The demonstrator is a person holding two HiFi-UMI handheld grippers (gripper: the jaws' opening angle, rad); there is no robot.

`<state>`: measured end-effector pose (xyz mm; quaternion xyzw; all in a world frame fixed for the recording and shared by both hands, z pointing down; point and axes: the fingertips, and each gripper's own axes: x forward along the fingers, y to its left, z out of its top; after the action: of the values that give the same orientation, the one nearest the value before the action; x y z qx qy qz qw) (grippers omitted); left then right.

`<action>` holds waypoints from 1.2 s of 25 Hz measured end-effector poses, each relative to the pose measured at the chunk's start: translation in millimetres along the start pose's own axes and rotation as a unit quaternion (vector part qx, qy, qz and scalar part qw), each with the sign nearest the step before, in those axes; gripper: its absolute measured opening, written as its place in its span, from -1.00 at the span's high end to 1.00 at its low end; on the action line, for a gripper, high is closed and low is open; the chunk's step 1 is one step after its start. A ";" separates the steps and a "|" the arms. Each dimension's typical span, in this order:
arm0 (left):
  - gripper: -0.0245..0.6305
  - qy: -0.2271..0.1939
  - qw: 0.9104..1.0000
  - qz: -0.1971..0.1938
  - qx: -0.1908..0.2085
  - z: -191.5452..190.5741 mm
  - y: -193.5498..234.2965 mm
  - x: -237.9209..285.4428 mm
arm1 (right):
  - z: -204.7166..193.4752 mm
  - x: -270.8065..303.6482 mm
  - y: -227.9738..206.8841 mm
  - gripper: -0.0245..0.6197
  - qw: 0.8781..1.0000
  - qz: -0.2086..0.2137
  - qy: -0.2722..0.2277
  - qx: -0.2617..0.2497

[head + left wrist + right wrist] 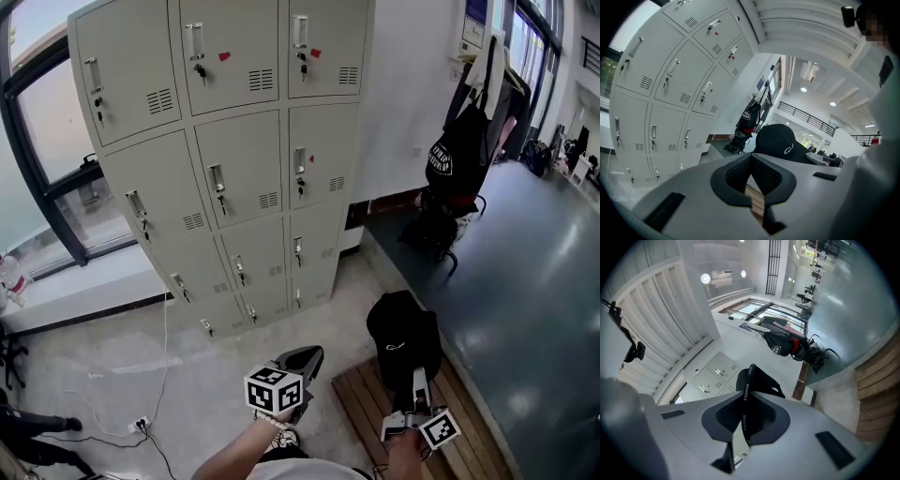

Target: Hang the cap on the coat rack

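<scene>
Grey locker bank [225, 159] fills left of head view; coat rack [490, 56] stands far right by wall, black bag [457, 155] hung on it; wooden platform [469, 441] lies below us; black cap [403, 333] is over platform, well apart from coat rack; our right gripper [419, 377] is clamped on cap's strap [746, 394]; our left gripper [302, 361] has jaws together, empty, just left of cap.

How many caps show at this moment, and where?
1. The black cap is out front on the right, its strap pinched in the right gripper fingers. The loaded coat rack could hide others.
</scene>
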<state>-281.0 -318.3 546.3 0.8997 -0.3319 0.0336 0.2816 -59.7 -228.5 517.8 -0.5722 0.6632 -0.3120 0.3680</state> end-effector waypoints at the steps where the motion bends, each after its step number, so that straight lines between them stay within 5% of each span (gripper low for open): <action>1: 0.92 0.000 1.000 -0.003 0.000 5.4 6.4 0.6 | -3.0 6.7 2.8 0.86 1.000 0.001 -0.003 0.000; 11: 0.92 0.010 0.999 -0.044 0.005 32.1 43.8 10.5 | -26.2 36.8 15.3 0.86 1.000 -0.014 -0.023 -0.013; 22: 0.92 0.012 0.999 -0.034 -0.020 42.4 80.9 31.6 | -30.9 77.3 6.0 0.86 1.000 -0.010 -0.028 -0.009; 30: 0.92 0.031 0.998 -0.043 0.024 75.7 104.0 86.0 | -20.5 135.3 -31.0 0.86 0.999 -0.018 -0.050 0.009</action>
<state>-287.8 -472.6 554.4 0.9179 -0.2833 0.0576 0.2719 -70.7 -367.1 536.9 -0.5957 0.6308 -0.2957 0.3998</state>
